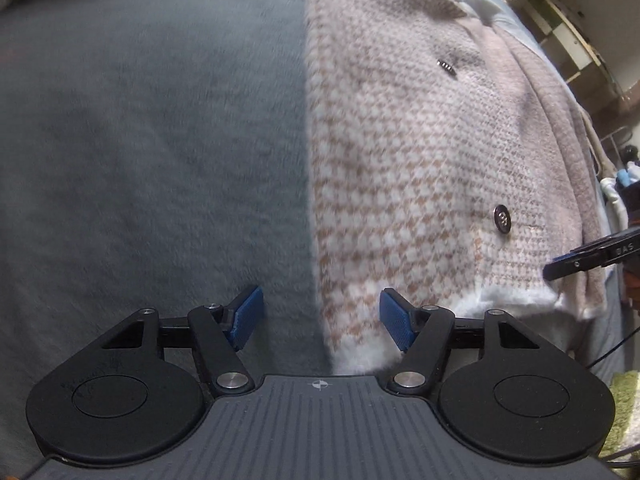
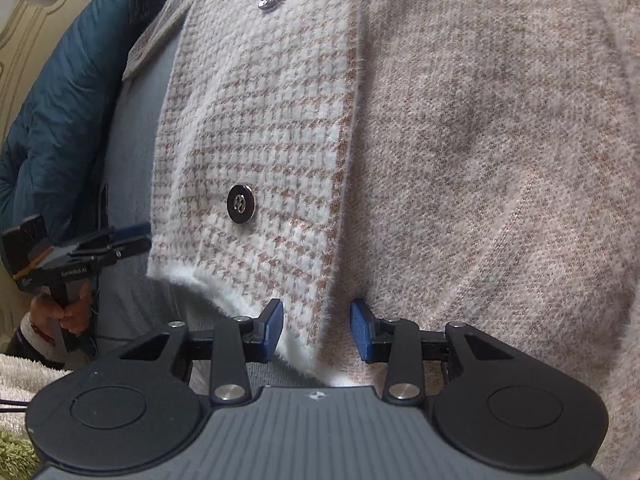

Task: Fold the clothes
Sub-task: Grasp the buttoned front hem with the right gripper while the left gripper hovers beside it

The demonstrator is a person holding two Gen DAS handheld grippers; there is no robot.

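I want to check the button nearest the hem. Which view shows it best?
The right wrist view: the lower button faces the camera, sharp, with its holes visible on the checked cardigan. The left wrist view shows it smaller, off to the right and slightly blurred.

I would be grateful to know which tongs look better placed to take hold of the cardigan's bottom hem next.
Right, probably. The right tongs already straddle the cardigan at its white hem, on the front panel's edge. The left tongs are open, mostly over the grey blanket, with only the panel's corner between them.
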